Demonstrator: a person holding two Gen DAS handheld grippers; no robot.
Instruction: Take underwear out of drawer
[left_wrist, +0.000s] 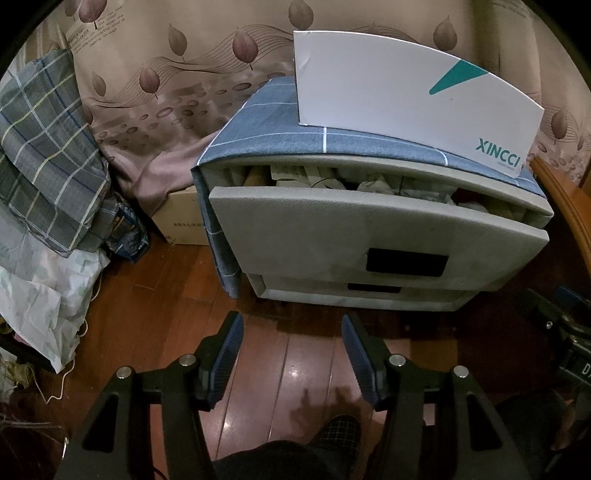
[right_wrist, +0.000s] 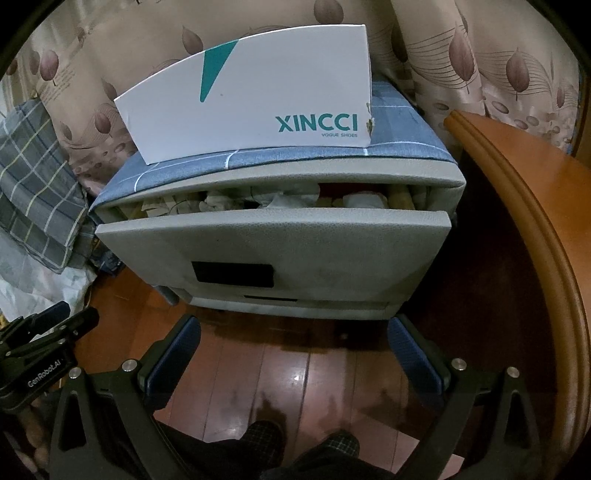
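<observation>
grey drawer (left_wrist: 376, 229) stands pulled partly out of the cabinet (right_wrist: 280, 173), crumpled underwear (left_wrist: 369, 181) along its back edge. bare floor (left_wrist: 295, 354) lies before it. left gripper (left_wrist: 292, 332) and right gripper (right_wrist: 294, 336) hover released, empty. only the right view shows the table (right_wrist: 535, 206) edge fully.

Lighting: dim indoor light falling from above, glaring in pale patches on the glossy red-brown wooden floor (left_wrist: 258, 369). White rectangular shoe box (right_wrist: 258, 92) showing brightest. Shadows pooling under the grey plastic drawer cabinet (right_wrist: 295, 240). Fisheye bending edges; corners going black. Focus sharp.
</observation>
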